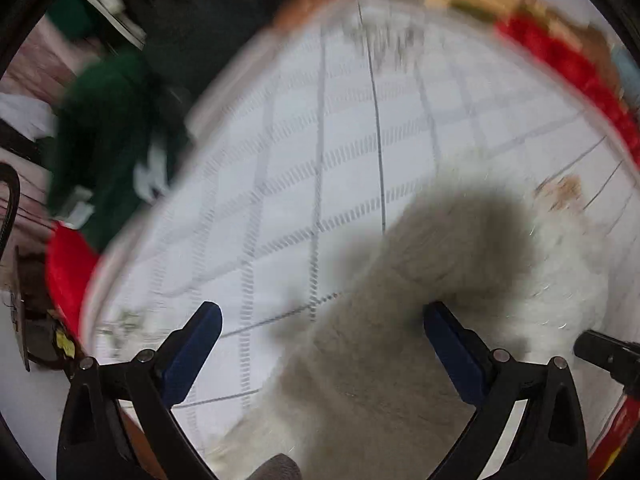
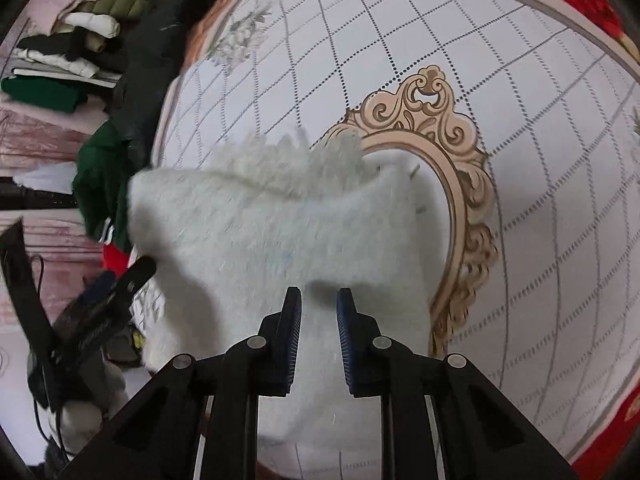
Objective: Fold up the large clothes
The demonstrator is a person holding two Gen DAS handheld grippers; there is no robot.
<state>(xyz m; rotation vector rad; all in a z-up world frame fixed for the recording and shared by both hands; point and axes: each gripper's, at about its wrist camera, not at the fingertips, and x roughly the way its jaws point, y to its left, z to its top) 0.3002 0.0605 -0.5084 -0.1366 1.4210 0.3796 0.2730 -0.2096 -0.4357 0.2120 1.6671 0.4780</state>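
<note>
Right wrist view: fluffy white garment [image 2: 280, 224] lies on the quilt [image 2: 520, 160], covering the left part of the beige ornate oval [image 2: 460, 184] printed there. Right gripper [image 2: 319, 296] hovers over the garment, fingers a narrow gap apart, nothing between them. Folded clothes [image 2: 68, 48] sit stacked well left of the quilt. Left wrist view, blurred: left gripper [image 1: 322, 312] spread wide, empty, above the garment's near-left portion [image 1: 380, 360]; a green garment [image 1: 104, 140] lies beyond the quilt's left edge.
</note>
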